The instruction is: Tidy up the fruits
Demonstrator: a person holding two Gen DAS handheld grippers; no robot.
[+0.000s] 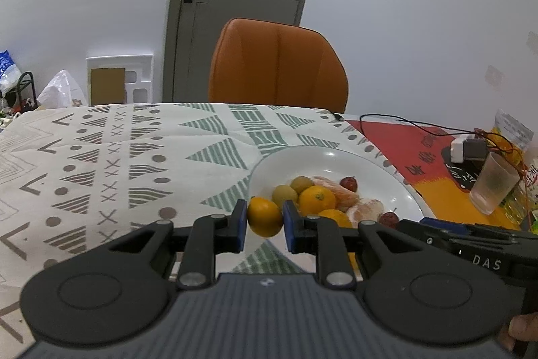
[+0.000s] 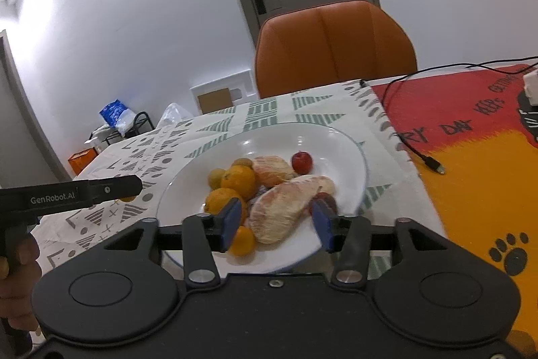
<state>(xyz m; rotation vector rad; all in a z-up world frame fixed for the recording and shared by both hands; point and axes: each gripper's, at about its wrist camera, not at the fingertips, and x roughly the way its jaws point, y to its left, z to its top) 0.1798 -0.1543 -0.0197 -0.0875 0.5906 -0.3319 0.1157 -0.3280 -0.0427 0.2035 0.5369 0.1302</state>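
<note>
My left gripper point(image 1: 264, 222) is shut on a small orange point(image 1: 264, 217) and holds it just left of the white plate point(image 1: 339, 158), above the patterned cloth. The plate holds several fruits: oranges point(image 1: 316, 199), green-yellow round fruits point(image 1: 284, 194), peeled pomelo segments point(image 1: 366, 210) and small red fruits point(image 1: 348, 183). My right gripper point(image 2: 275, 221) is open over the plate's point(image 2: 302, 137) near side, its blue pads either side of a large peeled pomelo segment point(image 2: 284, 212), not touching it. The left gripper point(image 2: 101, 192) shows at the left of the right wrist view.
An orange chair point(image 1: 277, 66) stands behind the table. A red and yellow mat point(image 2: 470, 157) lies to the right with a black cable point(image 2: 423, 153), a plastic cup point(image 1: 492, 182) and a white and dark box point(image 1: 469, 148). Clutter sits on the floor at left.
</note>
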